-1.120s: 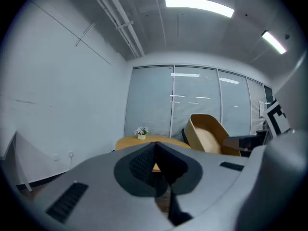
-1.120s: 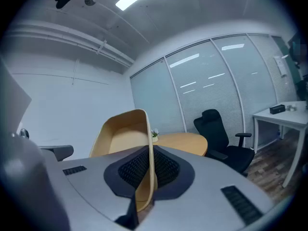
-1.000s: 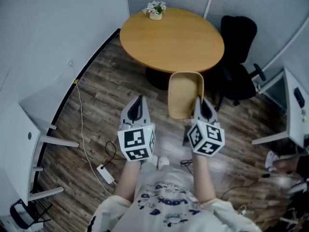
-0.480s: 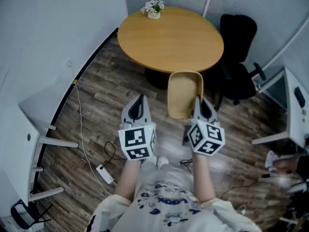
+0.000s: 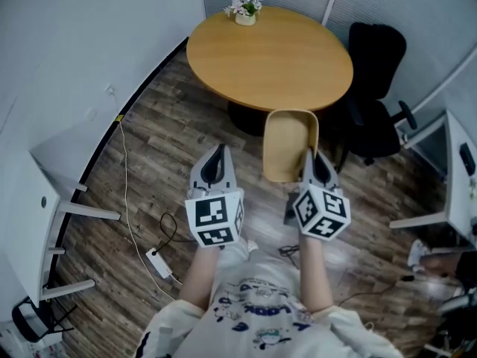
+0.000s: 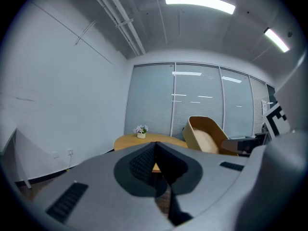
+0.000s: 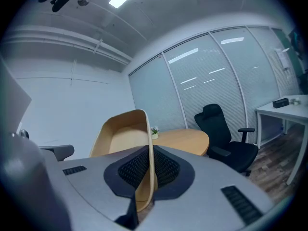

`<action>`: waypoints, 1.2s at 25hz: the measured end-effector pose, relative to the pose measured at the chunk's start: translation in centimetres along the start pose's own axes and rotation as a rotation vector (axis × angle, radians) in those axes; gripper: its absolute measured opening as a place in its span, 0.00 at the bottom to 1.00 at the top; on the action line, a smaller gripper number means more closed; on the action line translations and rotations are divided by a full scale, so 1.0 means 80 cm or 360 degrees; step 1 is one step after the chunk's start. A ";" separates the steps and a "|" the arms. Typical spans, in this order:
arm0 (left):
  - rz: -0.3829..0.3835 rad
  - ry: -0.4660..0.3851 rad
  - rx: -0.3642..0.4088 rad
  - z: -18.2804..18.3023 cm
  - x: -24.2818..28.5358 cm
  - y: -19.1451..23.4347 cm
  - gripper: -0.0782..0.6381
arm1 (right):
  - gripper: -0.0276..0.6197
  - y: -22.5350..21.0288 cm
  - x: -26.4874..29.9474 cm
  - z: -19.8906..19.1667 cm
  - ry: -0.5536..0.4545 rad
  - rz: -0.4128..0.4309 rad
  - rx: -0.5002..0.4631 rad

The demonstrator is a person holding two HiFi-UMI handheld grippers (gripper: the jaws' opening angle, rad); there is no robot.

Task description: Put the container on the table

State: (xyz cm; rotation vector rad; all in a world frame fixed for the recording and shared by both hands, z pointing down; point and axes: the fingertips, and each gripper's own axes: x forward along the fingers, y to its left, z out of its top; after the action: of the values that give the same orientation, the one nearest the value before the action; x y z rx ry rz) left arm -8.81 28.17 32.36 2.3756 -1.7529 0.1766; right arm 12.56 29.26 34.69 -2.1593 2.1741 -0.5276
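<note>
A tan wooden container [image 5: 289, 142] hangs in the air above the floor, just short of the round wooden table [image 5: 268, 58]. My right gripper [image 5: 313, 157] is shut on the container's near right wall; in the right gripper view that thin wall [image 7: 150, 167] runs between the jaws. My left gripper [image 5: 216, 159] hangs to the container's left, shut and empty. The left gripper view shows the container [image 6: 204, 134] at the right, the table [image 6: 144, 139] behind my left gripper [image 6: 156, 150].
A small white pot of flowers [image 5: 245, 10] stands at the table's far edge. A black office chair [image 5: 376, 88] sits right of the table. White desks stand at far left [image 5: 45, 200] and far right [image 5: 458, 177]. A cable with a power strip [image 5: 159, 262] lies on the floor.
The view has shifted slightly, with the table and flower pot now a little further right. Both grippers and the container keep almost the same positions.
</note>
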 end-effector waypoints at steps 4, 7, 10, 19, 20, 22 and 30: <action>0.0014 0.0014 0.0002 -0.005 0.008 0.002 0.11 | 0.07 -0.003 0.011 -0.003 0.0020 0.0002 0.0006; 0.0024 0.0029 -0.0006 -0.008 0.021 0.007 0.11 | 0.07 -0.004 0.026 -0.004 0.0034 0.0008 0.0010; 0.0029 0.0055 -0.0029 -0.014 0.038 0.014 0.11 | 0.07 -0.002 0.044 -0.004 0.0041 0.0015 0.0011; -0.0020 0.0057 -0.0032 -0.004 0.119 0.030 0.11 | 0.07 -0.001 0.123 0.005 0.0035 0.0002 0.0017; -0.0029 0.0055 -0.0032 -0.001 0.130 0.032 0.11 | 0.07 0.000 0.133 0.007 0.0032 -0.0001 0.0014; -0.0047 0.0053 -0.0030 0.005 0.152 0.036 0.11 | 0.07 0.001 0.153 0.014 0.0029 -0.0013 0.0006; -0.0113 0.0055 -0.0013 0.035 0.245 0.056 0.11 | 0.07 0.003 0.243 0.048 0.0003 -0.0063 0.0003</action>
State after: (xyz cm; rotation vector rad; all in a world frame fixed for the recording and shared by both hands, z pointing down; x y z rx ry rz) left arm -7.30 7.98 33.96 2.4103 -1.6480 0.1985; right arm 12.61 9.48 35.11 -2.2064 2.1349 -0.5331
